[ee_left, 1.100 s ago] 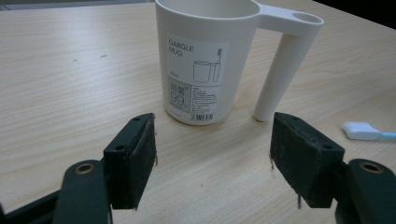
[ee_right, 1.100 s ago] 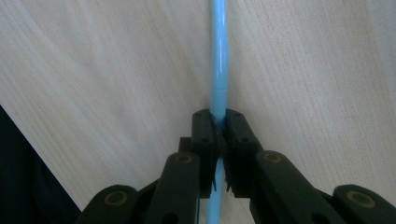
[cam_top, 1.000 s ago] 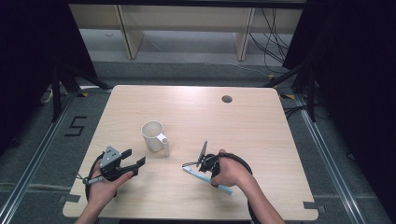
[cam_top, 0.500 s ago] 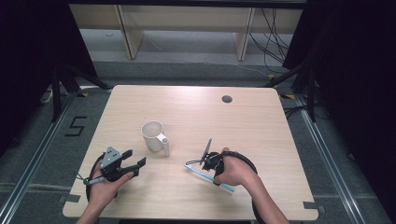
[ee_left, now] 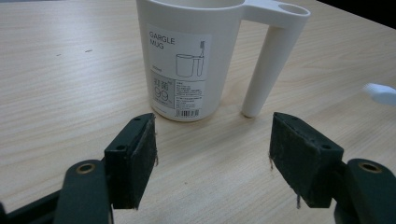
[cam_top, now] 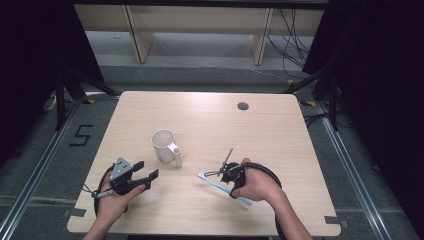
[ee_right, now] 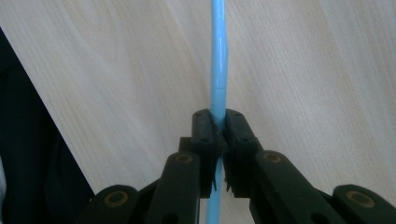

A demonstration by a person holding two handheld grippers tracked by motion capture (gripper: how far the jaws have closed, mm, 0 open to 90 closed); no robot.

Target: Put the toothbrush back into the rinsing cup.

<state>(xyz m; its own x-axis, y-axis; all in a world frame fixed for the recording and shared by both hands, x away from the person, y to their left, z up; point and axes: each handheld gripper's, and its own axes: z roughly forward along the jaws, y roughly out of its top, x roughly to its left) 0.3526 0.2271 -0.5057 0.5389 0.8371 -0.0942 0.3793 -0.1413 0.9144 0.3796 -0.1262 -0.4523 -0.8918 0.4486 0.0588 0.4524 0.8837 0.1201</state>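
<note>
Right gripper view: right tool clamped on blue toothbrush; left tool wide open.

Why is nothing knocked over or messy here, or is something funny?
Nothing stands out. The white mug stands upright on the table, with no spill. The right hand-held gripper is pinching a blue toothbrush; the left hand-held gripper is open before the mug.

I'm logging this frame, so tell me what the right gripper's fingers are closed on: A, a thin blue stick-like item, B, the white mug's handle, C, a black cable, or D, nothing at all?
A: in the right gripper view the right gripper has its fingers pressed together around the thin blue item, above the wooden table.
</note>
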